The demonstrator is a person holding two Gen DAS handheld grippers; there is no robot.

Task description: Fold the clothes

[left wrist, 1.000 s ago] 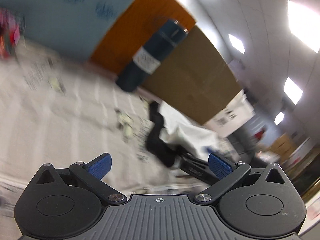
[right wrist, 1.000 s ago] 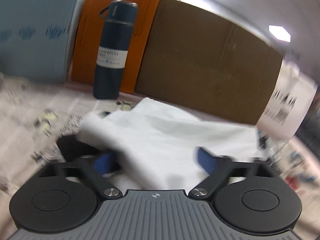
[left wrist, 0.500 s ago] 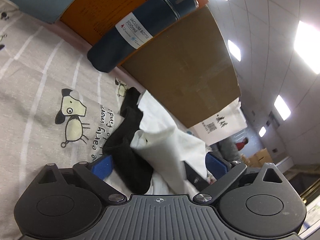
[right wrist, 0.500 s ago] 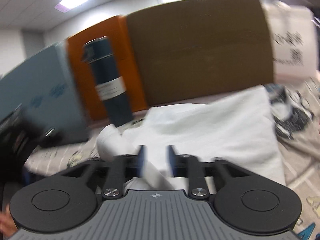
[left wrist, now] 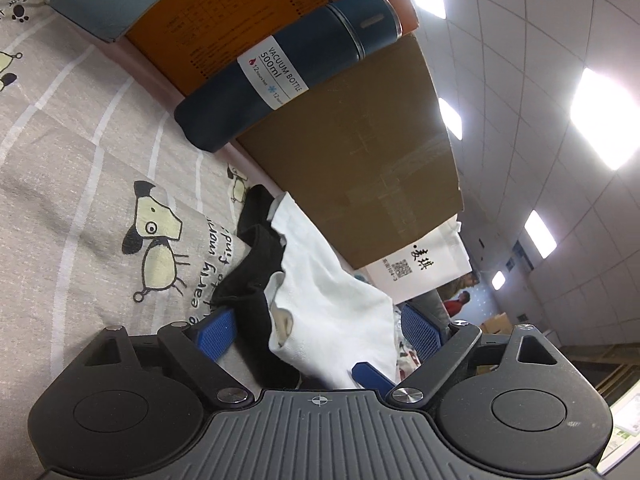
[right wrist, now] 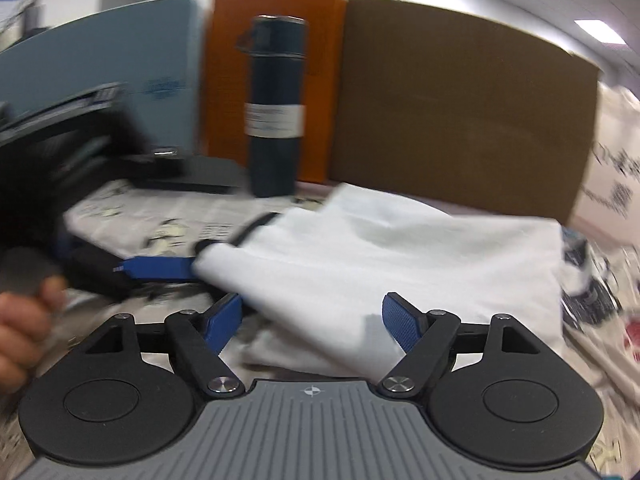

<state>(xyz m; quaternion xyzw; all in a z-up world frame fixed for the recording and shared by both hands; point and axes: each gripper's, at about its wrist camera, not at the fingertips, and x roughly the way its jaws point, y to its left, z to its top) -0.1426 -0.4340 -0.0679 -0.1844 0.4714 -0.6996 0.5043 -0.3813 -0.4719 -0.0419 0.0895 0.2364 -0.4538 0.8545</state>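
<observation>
The soft white cloth garment lies matt over a black knit piece. Under them, a grey printed cotton sheet. Far back, the dark blue vacuum bottle looks like satin-coated metal, beside a dull brown cardboard panel.

Garment spread on printed cloth over the surface, atop a second garment. Behind, vacuum bottle upright before a row of leaning boards. Paper bag at right.
</observation>
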